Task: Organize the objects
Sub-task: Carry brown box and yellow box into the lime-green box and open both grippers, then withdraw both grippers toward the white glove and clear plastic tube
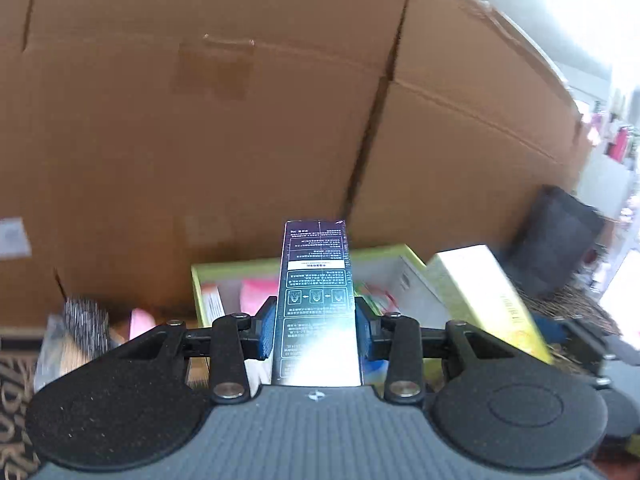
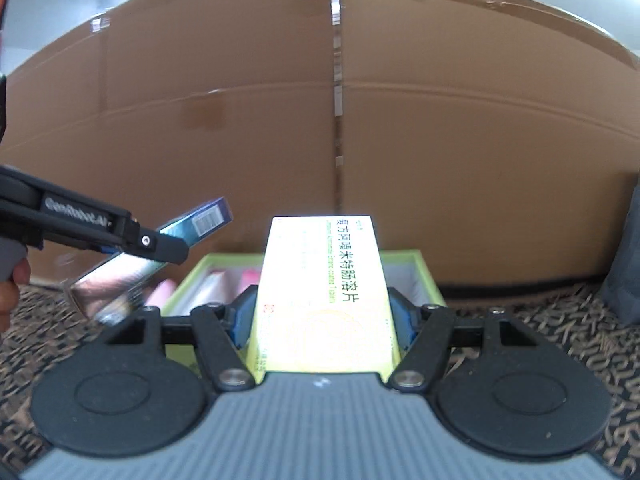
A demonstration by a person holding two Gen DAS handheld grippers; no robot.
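Two hand-held grippers are in play, each clamped on one carton. In the left wrist view we see the left hand-held gripper [image 1: 316, 330] with its blue pads pressed against both sides of one dark printed carton [image 1: 316, 300], which points straight ahead over the green tray [image 1: 384, 251]. The tray sits open against the foot of a large cardboard box [image 1: 240, 120], and inside it we count at least one pink item and one white packet, though the blur keeps us from telling more. To the right in this view one yellow-green carton [image 1: 484, 300] tilts in the right hand-held gripper [image 1: 556, 330], just beside the tray. In the right wrist view the right hand-held gripper [image 2: 322, 316] grips that same yellow-green carton [image 2: 322, 292] with green lettering, held over the near edge of the green tray [image 2: 430, 276]. At the left the left hand-held gripper [image 2: 160, 246] holds the dark printed carton [image 2: 160, 258] tilted above the tray's left corner. A patterned brown mat [image 2: 540, 328] lies under everything, and one dark grey object [image 2: 624, 256] stands at the right edge.
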